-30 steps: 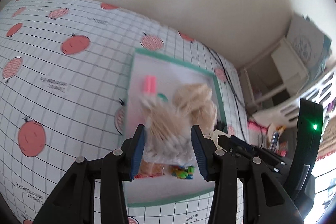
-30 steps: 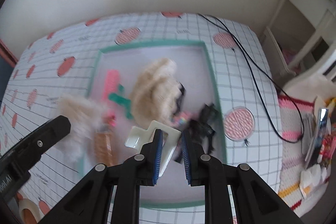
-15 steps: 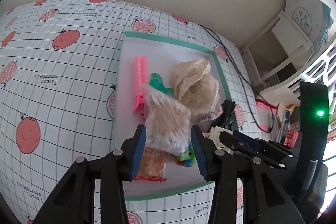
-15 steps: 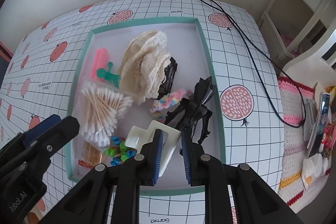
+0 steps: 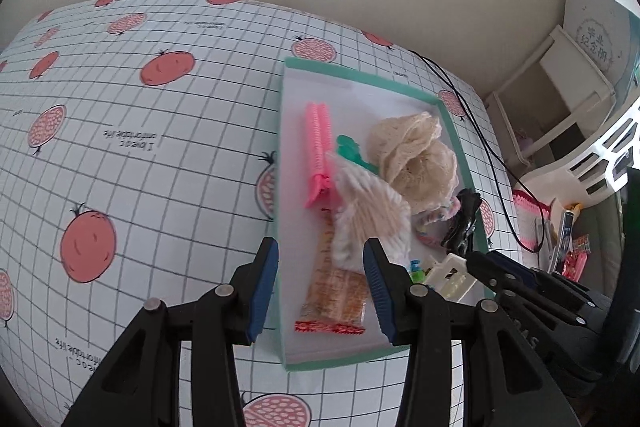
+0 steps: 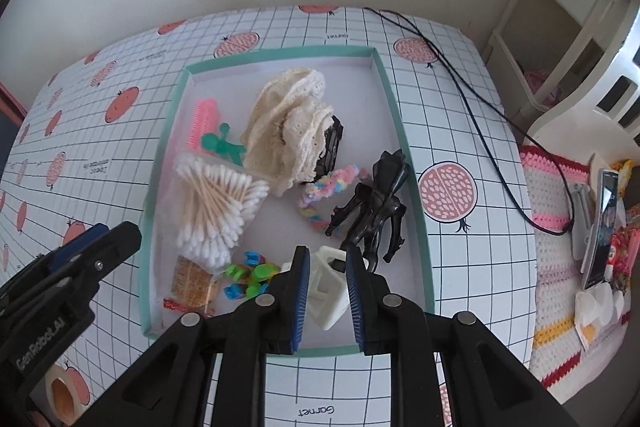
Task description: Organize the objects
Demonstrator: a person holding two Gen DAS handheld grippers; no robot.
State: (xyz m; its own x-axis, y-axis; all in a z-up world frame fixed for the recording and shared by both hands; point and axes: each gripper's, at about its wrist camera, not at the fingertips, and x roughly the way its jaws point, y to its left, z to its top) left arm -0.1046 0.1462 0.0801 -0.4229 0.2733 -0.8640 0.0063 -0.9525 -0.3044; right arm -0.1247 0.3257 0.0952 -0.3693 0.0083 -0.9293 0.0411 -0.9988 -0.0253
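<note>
A teal-rimmed white tray (image 6: 169,131) (image 5: 340,361) lies on the fruit-print tablecloth. In it are a bag of cotton swabs (image 6: 216,207) (image 5: 372,223), a cream lace cloth (image 6: 288,131), a pink comb (image 6: 202,123), a green figure (image 6: 224,147), a black toy animal (image 6: 376,211), a pastel scrunchie (image 6: 328,187), a snack packet (image 5: 336,291) and small coloured clips (image 6: 248,275). My left gripper (image 5: 322,255) is open over the tray's near left rim, holding nothing. Low over the tray's near edge, my right gripper (image 6: 328,267) is shut on a white plastic piece (image 6: 330,295).
A black cable (image 6: 472,99) runs across the table's far right corner. A tape roll (image 6: 60,395) sits at the near left. Beyond the right table edge are a phone on a stand (image 6: 600,227), a crocheted mat (image 6: 556,307) and white furniture (image 6: 560,39).
My left gripper let go of the cotton swab bag, which now lies in the tray, and drew back to the left. The white piece has turned between the right fingers.
</note>
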